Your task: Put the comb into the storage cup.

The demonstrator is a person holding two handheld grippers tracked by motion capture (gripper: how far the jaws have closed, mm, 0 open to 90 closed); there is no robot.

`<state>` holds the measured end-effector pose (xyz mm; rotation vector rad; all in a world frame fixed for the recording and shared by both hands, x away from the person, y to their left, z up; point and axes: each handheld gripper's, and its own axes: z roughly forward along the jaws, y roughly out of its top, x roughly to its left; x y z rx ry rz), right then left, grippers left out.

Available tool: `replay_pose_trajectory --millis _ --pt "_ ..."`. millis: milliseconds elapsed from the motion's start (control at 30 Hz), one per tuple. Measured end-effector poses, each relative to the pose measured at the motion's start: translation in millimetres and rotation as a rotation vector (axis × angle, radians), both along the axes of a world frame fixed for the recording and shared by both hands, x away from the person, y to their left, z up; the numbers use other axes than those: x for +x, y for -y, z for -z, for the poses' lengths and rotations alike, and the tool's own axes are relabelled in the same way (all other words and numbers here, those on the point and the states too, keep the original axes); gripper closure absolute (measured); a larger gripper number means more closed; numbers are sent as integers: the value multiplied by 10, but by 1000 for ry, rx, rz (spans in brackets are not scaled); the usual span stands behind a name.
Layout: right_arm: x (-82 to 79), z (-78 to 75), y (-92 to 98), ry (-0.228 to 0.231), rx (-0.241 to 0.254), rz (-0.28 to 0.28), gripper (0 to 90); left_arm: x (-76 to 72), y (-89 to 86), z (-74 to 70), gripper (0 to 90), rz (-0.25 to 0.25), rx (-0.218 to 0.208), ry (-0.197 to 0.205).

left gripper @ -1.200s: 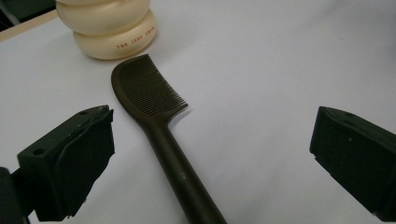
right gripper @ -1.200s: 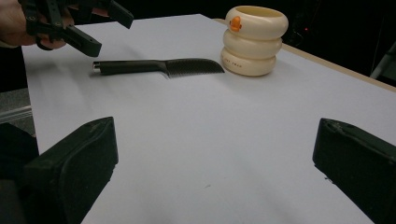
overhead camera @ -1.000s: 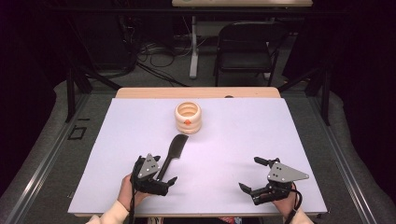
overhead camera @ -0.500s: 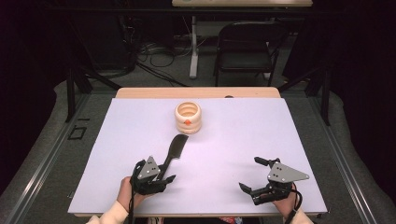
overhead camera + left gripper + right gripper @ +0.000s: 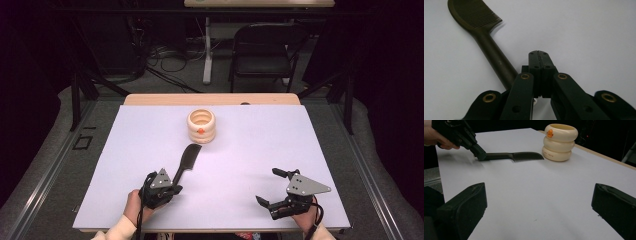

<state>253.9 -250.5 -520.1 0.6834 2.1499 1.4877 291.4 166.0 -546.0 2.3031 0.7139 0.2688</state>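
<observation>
here the white worktop (image 5: 240, 150) carries a cream pot (image 5: 201, 126) and, just in front of it, a black comb (image 5: 186, 160) lying flat. the left tongs (image 5: 170, 189) have just pressed together beside its handle, pinching nothing; the right tongs (image 5: 272, 187) stand spread, well apart.

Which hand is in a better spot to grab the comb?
Left. The left gripper sits right at the handle of the comb; its jaws have just closed with the handle beside them, not between. The right gripper waits open, far off.
</observation>
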Motion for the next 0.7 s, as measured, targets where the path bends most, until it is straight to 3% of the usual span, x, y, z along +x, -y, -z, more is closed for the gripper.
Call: replay_pose_trajectory --millis 200,533,700 --pt "-4 -5 1 1 -2 3 0 16 -26 3 900 -11 44 -24" --pt "-12 -9 0 3 -2 3 0 29 -100 -14 900 -59 41 -6" --pt "-6 -6 0 3 -5 3 0 50 -111 1 900 -72 59 -21"
